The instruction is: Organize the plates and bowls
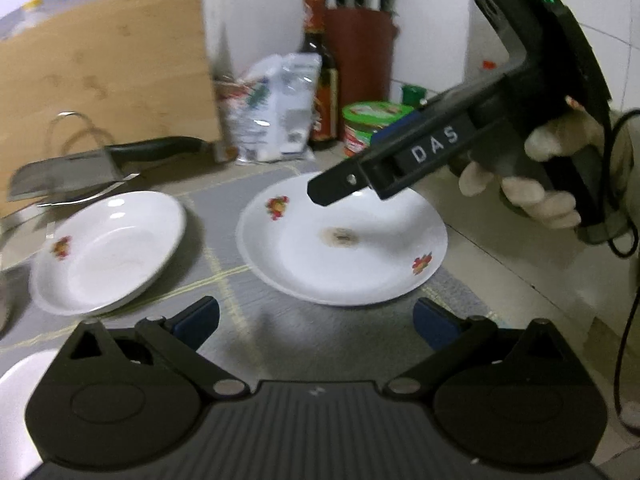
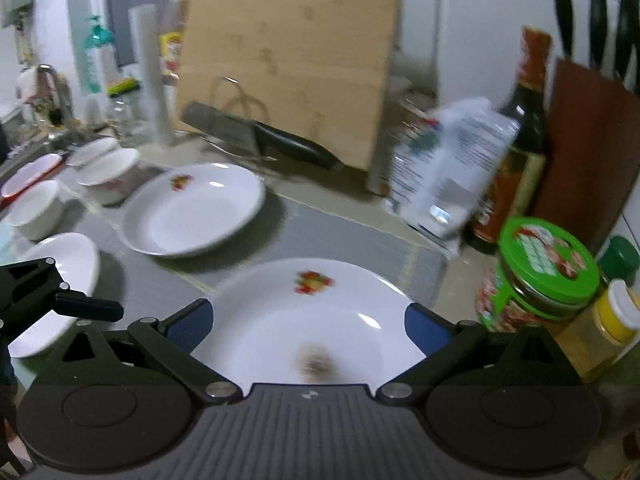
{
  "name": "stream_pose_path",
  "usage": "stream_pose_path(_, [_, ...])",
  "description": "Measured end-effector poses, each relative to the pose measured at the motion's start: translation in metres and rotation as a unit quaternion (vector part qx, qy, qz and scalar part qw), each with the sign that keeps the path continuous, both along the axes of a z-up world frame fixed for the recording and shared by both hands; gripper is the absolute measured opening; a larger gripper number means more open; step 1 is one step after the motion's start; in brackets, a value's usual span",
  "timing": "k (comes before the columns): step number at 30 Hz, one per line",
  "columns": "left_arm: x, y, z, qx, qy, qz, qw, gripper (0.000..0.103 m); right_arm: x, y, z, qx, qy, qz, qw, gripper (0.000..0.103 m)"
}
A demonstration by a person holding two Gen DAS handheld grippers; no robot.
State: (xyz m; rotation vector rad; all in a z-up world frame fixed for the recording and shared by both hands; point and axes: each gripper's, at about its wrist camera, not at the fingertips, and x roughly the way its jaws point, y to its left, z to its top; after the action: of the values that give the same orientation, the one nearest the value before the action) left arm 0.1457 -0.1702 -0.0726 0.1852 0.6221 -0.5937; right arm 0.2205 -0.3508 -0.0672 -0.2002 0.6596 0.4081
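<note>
Both grippers hang wide open and empty: the left gripper point(image 1: 316, 320) before a stained plate point(image 1: 340, 240), the right gripper point(image 2: 308, 324) over it.

The white letters "DAS" stand on the black body of the right hand-held gripper point(image 1: 320, 194), seen from the left wrist. Print on the white packet point(image 1: 276, 108), the bottle label point(image 1: 324, 112) and the green jar lid point(image 2: 548, 260) is too blurred to read.

Three plates point(image 2: 192, 210), three bowls point(image 2: 34, 208), one knife point(image 2: 260, 136)
</note>
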Motion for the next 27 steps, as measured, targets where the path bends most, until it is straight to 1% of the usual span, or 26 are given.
stream_pose_path(6, [-0.028,0.044,0.019,-0.018,-0.015,0.060,0.9979,0.102,-0.022,0.042,0.006,0.018,-0.005,0.035,0.999,0.103])
stream_pose_path(11, [-0.048,0.088,0.025,-0.014,-0.024,0.117,0.9927,0.102,-0.035,0.080,0.003,0.036,0.006,0.062,0.997,0.103])
stream_pose_path(15, [-0.060,0.124,0.022,-0.007,-0.024,0.145,0.9891,0.102,-0.039,0.110,-0.003,0.048,0.017,0.069,0.996,0.103])
stream_pose_path(19, [-0.070,0.157,0.014,0.004,-0.011,0.150,0.9886,0.102,-0.038,0.139,-0.014,0.047,0.034,0.063,0.996,0.103])
stream_pose_path(23, [-0.078,0.186,0.001,0.017,0.008,0.141,0.9899,0.102,-0.040,0.162,-0.027,0.046,0.055,0.049,0.996,0.103])
stream_pose_path(27, [-0.074,0.209,-0.015,0.024,0.033,0.127,0.9911,0.102,-0.044,0.176,-0.036,0.043,0.071,0.032,0.996,0.103])
